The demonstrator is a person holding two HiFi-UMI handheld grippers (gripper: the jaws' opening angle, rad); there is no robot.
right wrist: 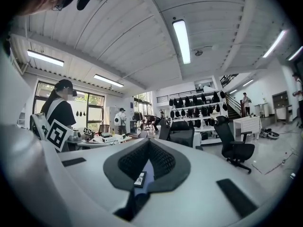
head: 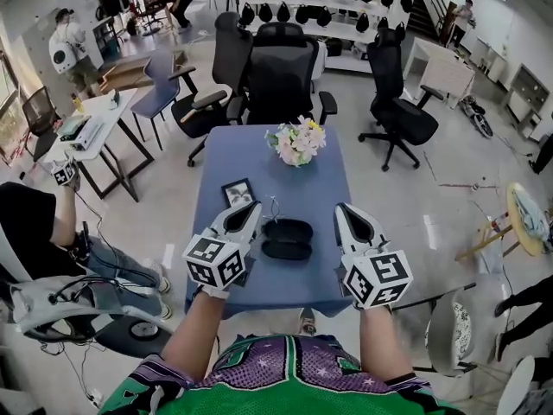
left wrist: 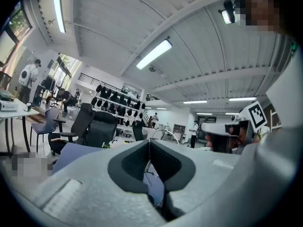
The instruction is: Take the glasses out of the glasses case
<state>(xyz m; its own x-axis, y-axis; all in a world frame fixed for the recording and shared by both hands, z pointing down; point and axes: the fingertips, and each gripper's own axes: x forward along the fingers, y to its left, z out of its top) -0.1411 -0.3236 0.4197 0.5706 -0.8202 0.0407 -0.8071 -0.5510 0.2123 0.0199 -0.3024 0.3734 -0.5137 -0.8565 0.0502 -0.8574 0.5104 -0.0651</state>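
Large office room with a pale floor surrounds one blue table (head: 259, 158). On this table lies one black glasses case (head: 287, 239); it is open, and its two halves lie side by side, both with nothing in them. Beyond the case, toward the far edge of the table, stands one bunch of pale flowers (head: 296, 141). Beyond the case and to its left lies one small picture frame (head: 238, 191). Three black office chairs (head: 281, 72) stand further beyond the case, behind the table.

Two grippers are near the case, one at each side. The left gripper (head: 251, 209) is just to the left of the case, and its jaws are pressed together on the thin wire of one pair of glasses (head: 275, 207). The glasses are outside the case, just beyond its far left corner. In the left gripper view the wire rim shows right at the jaw tips. The right gripper (head: 340, 211) is just to the right of the case. Its jaws are closed with nothing between them.
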